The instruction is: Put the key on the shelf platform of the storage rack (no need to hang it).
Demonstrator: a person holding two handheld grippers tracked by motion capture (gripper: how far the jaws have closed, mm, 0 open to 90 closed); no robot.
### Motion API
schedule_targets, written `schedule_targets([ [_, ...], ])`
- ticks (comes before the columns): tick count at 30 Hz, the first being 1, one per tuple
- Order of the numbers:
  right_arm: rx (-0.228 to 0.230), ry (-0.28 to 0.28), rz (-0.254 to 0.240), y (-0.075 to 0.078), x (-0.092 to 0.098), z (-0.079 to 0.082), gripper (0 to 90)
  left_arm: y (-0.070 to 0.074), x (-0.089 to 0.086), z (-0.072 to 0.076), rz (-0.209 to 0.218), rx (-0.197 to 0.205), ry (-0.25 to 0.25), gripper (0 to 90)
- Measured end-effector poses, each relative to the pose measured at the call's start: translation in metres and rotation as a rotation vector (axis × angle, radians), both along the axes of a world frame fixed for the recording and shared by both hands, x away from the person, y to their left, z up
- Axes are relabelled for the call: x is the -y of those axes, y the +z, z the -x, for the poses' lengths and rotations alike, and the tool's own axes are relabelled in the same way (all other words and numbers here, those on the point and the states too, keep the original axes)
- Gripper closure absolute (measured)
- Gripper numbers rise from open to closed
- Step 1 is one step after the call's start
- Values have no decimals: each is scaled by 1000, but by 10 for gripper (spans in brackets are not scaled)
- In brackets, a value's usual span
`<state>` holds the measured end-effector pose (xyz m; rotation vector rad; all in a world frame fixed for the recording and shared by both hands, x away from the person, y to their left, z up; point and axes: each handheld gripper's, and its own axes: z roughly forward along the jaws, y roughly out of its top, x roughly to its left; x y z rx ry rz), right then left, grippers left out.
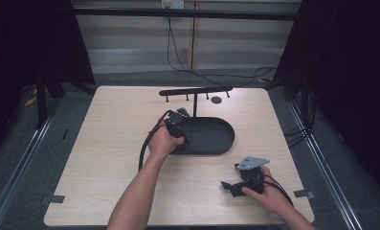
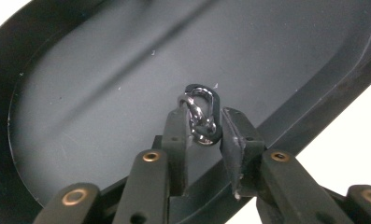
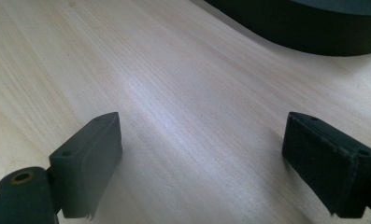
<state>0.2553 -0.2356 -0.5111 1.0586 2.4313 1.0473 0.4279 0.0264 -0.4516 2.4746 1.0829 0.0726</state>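
1. The fingers (image 2: 176,135) of the left gripper (image 2: 203,128) stood close on either side of a small metal carabiner clip (image 2: 201,114); one finger touched it, the other looked just short of it or barely touching, so a firm grip could not be told for certain.
2. The clip, a black snap hook with a silver ring linked to it, sat over the floor of the dark oval tray (image 2: 94,84), near the tray's rim on the gripper's side; whether it rested on the floor or was lifted just clear could not be told.
3. The fingers (image 3: 87,158) of the right gripper (image 3: 206,163) stood wide apart with nothing between them, over bare wooden table (image 3: 174,93).
4. In the high view the left gripper (image 1: 176,128) was at the tray's (image 1: 221,143) left end, while the right gripper (image 1: 230,188) rested near the table's (image 1: 111,143) front edge, well apart from the tray.
5. Behind the tray rose a black stand (image 1: 195,91) with a crossbar and small pegs, none of which seemed to carry anything.
6. Judging by this, the work was at an early stage: the clip was being taken from the tray, and any lifting and hanging on a peg was not yet done.
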Motion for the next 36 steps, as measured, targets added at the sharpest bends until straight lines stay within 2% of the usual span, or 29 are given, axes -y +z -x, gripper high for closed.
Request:
schedule_targets([
  [1, 0, 0, 0, 0, 0, 0, 119, 0, 0, 0, 10, 5, 13, 691],
  [7, 0, 1, -2, 0, 0, 0, 119, 3, -2, 1, 14, -5, 1, 661],
  [8, -1, 1, -2, 0, 0, 0, 119, 5, -2, 2, 24, -5, 14, 658],
  [22, 4, 1, 1, 0, 0, 0, 119, 15, -7, 6, 33, -16, -7, 588],
  [28, 4, 1, 1, 0, 0, 0, 119, 22, -10, 8, 40, -2, -5, 559],
  [34, 4, 1, 1, 0, 0, 0, 119, 28, -15, 10, 44, -5, -4, 539],
  [35, 3, 2, 1, 0, 0, 0, 119, 28, -15, 12, 58, -3, 13, 533],
  [36, 3, 2, 0, 0, 0, 0, 119, 29, -17, 11, 51, 0, -4, 525],
])
